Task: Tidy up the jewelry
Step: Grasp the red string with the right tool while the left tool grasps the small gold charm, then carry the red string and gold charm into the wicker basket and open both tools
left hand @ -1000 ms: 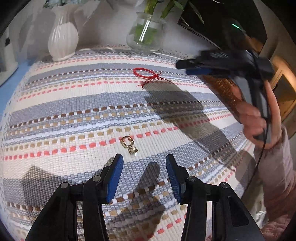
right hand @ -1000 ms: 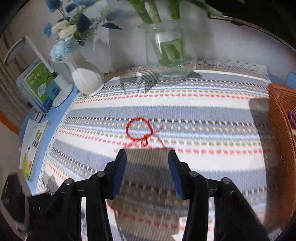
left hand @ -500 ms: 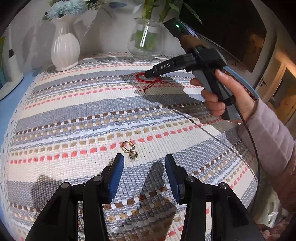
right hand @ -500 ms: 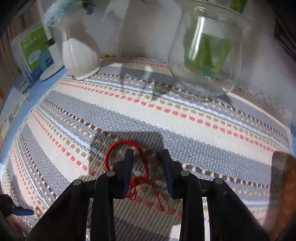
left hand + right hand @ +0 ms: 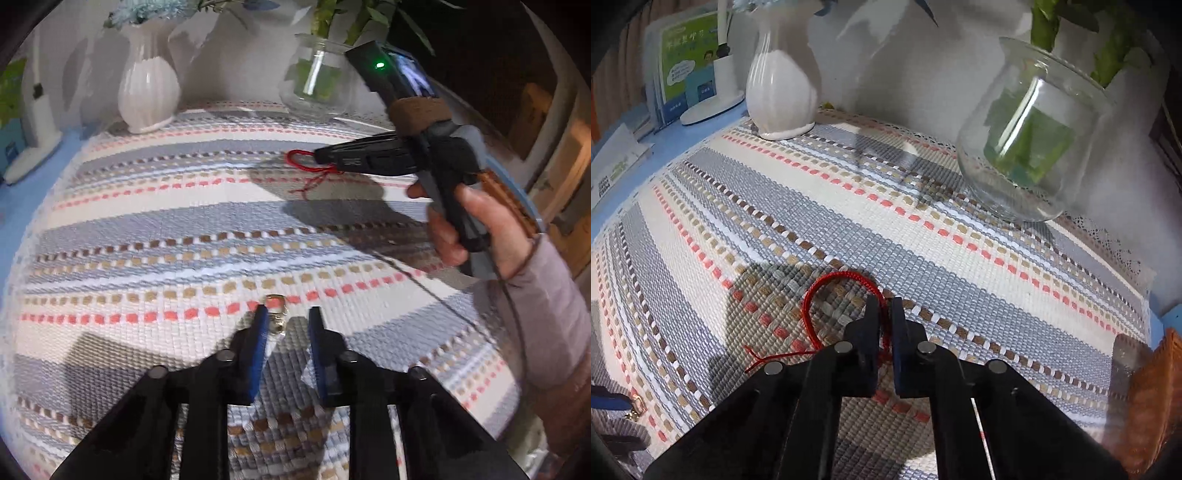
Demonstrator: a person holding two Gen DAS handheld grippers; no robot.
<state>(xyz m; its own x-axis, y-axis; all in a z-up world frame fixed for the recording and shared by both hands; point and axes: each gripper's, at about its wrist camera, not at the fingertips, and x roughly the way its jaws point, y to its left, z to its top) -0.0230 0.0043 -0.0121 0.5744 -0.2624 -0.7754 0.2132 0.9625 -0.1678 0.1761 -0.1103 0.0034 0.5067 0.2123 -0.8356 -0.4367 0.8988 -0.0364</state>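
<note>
Farthest from the glass vase (image 5: 1030, 147), the left gripper (image 5: 287, 325) stands narrow, with the gold charm (image 5: 275, 314) at its tips against one pad. Nearer the vase, the right gripper (image 5: 885, 314) pinches the red string bracelet (image 5: 812, 295), which lies on the bench.

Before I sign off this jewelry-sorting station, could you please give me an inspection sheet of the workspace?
Surface: striped woven mat on a blue tabletop.
Job's things: red string bracelet and gold charm, both on the mat, apart.
Clutter: white vase and glass vase with greenery at the mat's back edge.
Grippers: left gripper closing, gap visible, charm at one fingertip; right gripper shut on the bracelet's cord.
Cables: thin dark cable from the right handle across the mat.
Surroundings: wicker basket, booklets, pale wall.
</note>
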